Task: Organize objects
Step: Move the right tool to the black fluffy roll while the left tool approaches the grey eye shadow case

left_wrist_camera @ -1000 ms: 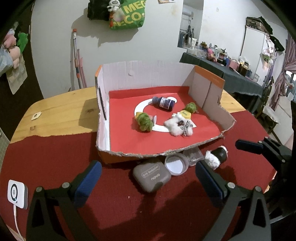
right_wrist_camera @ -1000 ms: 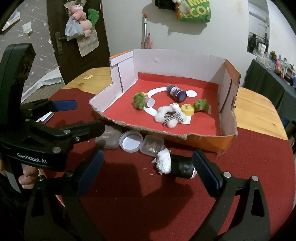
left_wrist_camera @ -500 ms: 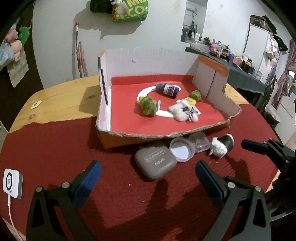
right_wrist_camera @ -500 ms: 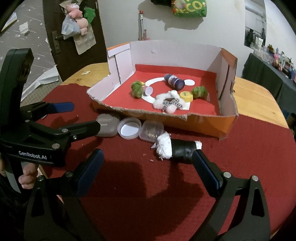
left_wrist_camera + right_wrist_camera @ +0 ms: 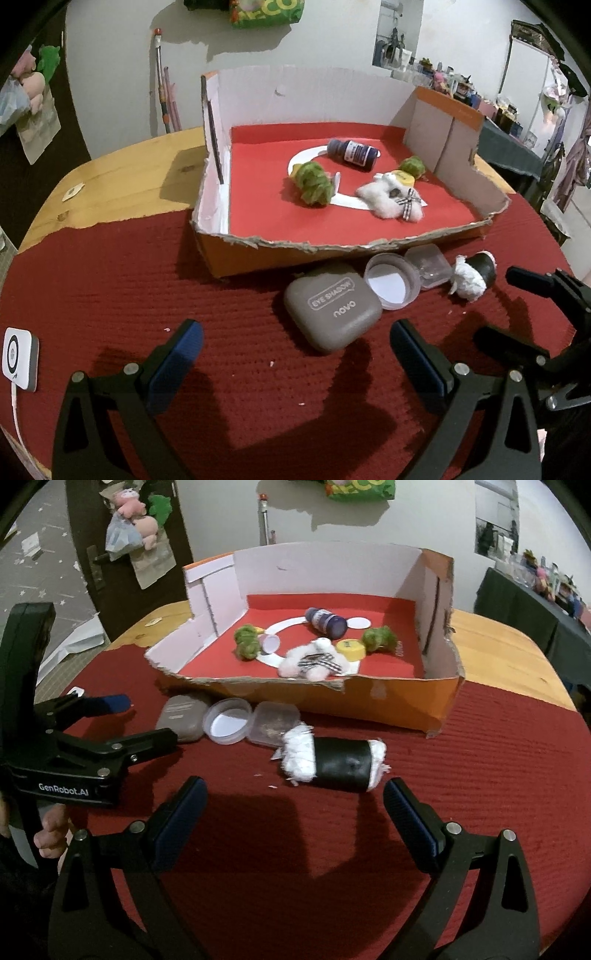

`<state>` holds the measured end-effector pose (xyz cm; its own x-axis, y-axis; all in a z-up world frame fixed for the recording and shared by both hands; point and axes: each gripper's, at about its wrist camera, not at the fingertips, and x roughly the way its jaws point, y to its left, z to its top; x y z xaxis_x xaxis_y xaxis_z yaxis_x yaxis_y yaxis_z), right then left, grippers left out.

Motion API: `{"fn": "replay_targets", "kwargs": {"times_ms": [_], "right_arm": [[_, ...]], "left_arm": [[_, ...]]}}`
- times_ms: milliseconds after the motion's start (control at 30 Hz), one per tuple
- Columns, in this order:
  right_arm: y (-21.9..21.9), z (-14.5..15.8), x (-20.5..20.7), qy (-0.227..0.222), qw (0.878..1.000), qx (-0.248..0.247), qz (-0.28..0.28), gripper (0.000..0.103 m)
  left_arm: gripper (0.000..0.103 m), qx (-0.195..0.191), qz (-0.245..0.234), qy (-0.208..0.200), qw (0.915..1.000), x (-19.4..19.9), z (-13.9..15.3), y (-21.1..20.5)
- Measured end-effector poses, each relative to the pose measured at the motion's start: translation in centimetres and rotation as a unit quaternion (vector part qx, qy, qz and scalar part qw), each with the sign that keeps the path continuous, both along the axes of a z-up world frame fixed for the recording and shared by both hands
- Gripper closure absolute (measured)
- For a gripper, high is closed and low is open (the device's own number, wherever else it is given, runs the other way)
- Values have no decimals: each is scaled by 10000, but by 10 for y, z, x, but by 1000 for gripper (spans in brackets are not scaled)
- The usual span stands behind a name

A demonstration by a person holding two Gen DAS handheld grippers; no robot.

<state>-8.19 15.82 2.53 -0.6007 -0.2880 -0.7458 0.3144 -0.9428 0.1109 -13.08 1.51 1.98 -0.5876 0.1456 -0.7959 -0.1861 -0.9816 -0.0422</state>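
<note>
My left gripper [image 5: 295, 354] is open, low over the red cloth, just short of a grey eye shadow case [image 5: 332, 314]. Beside the case lie a round clear lid [image 5: 391, 284], a small clear box [image 5: 428, 264] and a black roll with white fluff at both ends [image 5: 472, 273]. My right gripper [image 5: 295, 812] is open too, and the black roll [image 5: 340, 764] lies just beyond its fingertips. Behind them stands a cardboard box [image 5: 369, 698] with a dark bottle [image 5: 325, 622], two green pompoms, a yellow cap and a white fluffy toy [image 5: 310, 661] inside.
A white square device [image 5: 18, 354] with a cable lies at the cloth's left edge. Bare wooden table [image 5: 122, 184] shows behind the cloth. The left gripper [image 5: 140, 720] reaches in from the left of the right wrist view, held by a hand [image 5: 51, 834].
Both grippers have come lower and nearer the items in front of the box; the case and the roll look larger. Neither gripper has shut or touched anything.
</note>
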Motion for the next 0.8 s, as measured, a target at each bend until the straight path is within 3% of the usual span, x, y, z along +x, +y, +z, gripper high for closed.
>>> {"fn": "replay_targets", "kwargs": {"times_ms": [467,800], "right_arm": [[2,-11,-16,-98,9999,41,-108,7],[-3,-12,-24,-33,9999,130,-70,30]], "left_arm": [[0,-78,11,-169,9998,-13,-10,4],[2,-89,-40,-163,9998,-18,-10,7]]}}
